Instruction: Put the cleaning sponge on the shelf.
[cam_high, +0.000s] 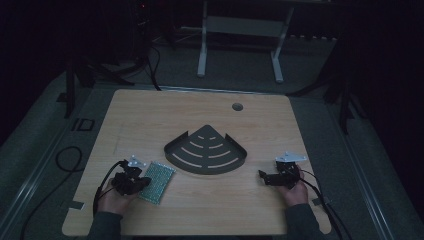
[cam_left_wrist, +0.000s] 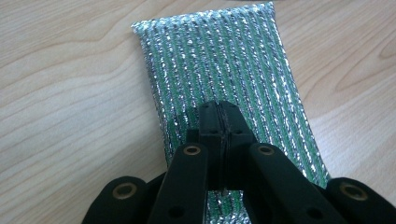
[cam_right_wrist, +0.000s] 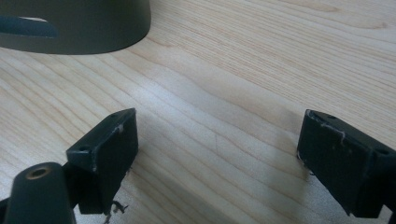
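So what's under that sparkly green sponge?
The sponge lies flat on the wooden table, so wood is under it. The shut left gripper covers its near end; whether it pinches the sponge is hidden.

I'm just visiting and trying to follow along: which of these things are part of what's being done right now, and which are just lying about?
In use:
- green scouring pad
- left gripper, jaws shut over the pad's near end

Lying about:
- dark corner shelf, untouched
- right gripper, jaws open over bare table
- white desk frame on the floor beyond
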